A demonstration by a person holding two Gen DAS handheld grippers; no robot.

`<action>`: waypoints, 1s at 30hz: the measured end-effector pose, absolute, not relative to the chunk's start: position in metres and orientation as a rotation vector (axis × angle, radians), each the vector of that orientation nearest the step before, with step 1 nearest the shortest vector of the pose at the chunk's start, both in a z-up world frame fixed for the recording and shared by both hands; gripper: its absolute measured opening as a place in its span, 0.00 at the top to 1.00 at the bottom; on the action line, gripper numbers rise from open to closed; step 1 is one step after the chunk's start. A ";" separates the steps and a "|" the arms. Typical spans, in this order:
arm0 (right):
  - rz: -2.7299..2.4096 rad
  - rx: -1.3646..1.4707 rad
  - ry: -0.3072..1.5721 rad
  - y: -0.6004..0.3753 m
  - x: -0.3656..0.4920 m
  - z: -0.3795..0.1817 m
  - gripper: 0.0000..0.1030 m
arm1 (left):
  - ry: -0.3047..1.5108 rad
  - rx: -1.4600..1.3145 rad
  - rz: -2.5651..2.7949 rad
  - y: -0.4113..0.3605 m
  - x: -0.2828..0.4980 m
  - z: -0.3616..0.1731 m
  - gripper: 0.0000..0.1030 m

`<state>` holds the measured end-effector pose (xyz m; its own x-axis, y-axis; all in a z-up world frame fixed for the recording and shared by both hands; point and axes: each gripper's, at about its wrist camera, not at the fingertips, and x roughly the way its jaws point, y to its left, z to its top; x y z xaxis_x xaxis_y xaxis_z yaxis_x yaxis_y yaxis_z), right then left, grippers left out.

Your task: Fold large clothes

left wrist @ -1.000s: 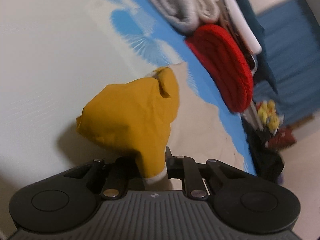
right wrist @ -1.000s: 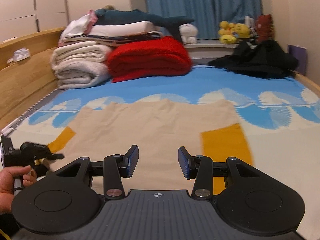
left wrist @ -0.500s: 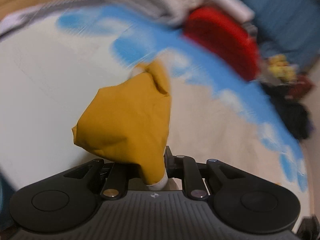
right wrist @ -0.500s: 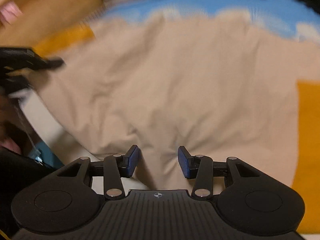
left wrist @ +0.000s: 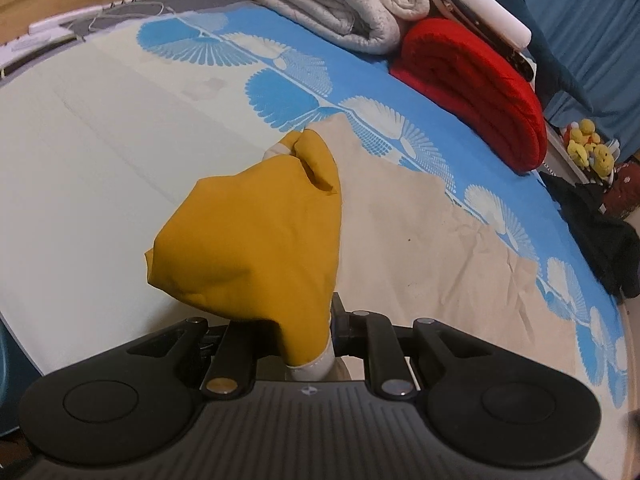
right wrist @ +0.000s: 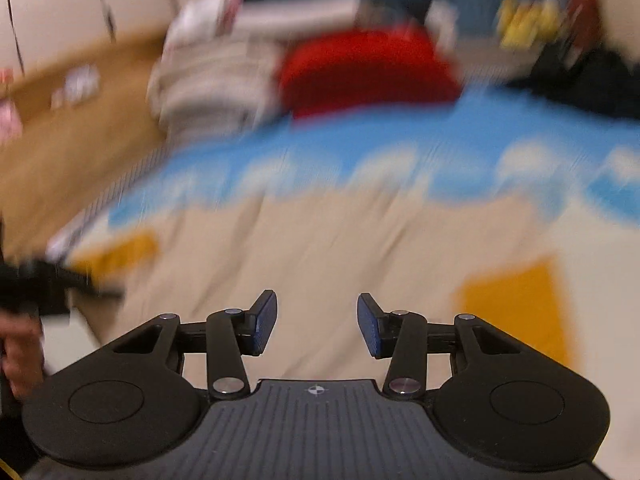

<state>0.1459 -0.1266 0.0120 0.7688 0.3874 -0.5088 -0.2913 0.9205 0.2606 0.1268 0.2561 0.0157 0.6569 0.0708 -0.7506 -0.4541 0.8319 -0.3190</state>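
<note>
Keep your left gripper [left wrist: 308,344] jaws clamped on the mustard-yellow sleeve [left wrist: 256,248] of the beige cotton garment [left wrist: 420,240], carry it inward over the body, and bring your right gripper [right wrist: 317,326], jaws apart and empty, to the other yellow sleeve [right wrist: 516,304].

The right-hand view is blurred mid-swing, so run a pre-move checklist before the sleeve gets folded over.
1. Left gripper clamped on the mustard-yellow sleeve with white cuff: ok.
2. Sleeve lifted off the beige shirt body: ok.
3. Right gripper jaws apart, nothing between them: ok.
4. Opposite yellow sleeve lying flat on the bed: ok, though blurred.
5. Shirt body smooth: not ok, creases near its far edge.
6. Folded red blanket and rolled white quilt apart from the shirt: ok.
</note>
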 end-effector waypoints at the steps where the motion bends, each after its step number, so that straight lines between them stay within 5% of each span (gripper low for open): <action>1: 0.340 0.152 0.517 -0.145 0.139 0.027 0.55 | 0.802 -0.501 0.317 0.252 0.126 0.017 0.83; 8: 0.112 0.067 0.312 -0.273 0.113 0.065 0.55 | 0.732 -0.363 0.283 0.206 0.133 0.034 0.83; 12: -0.022 0.100 0.415 -0.315 0.114 0.040 0.74 | 0.660 -0.201 0.174 0.148 0.136 0.048 0.84; 23: -0.038 0.154 0.418 -0.342 0.114 0.042 0.74 | 0.505 0.058 -0.275 -0.029 0.130 0.045 0.84; 30: -0.016 0.159 0.463 -0.342 0.120 0.035 0.74 | 0.685 0.238 -0.623 -0.139 0.126 -0.013 0.79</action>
